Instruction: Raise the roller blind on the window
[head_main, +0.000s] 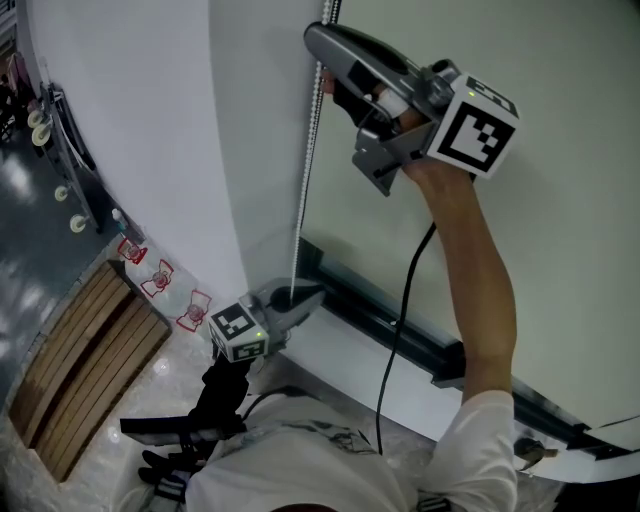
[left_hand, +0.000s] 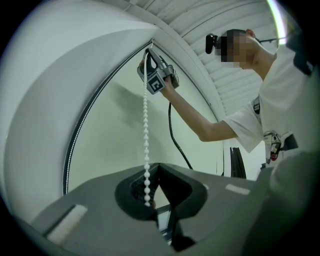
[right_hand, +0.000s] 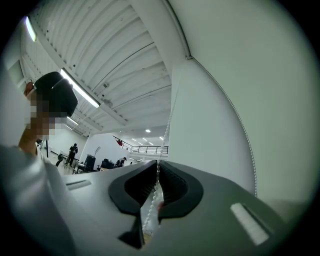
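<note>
The white beaded chain (head_main: 308, 170) hangs along the edge where the smooth white wall (head_main: 170, 120) meets the pale roller-blind fabric (head_main: 570, 200). Left of the chain, the air before the wall is open. Right of it, a bare forearm (head_main: 470, 250) and a black cable (head_main: 400, 300) cross in front of the blind. The right gripper (head_main: 318, 50) blocks the chain's top, jaws closed on the beads. At its foot the left gripper (head_main: 305, 297) seems clamped on too. Between them the chain runs free. Just below its foot the dark metal frame rail (head_main: 380, 310) juts out.
</note>
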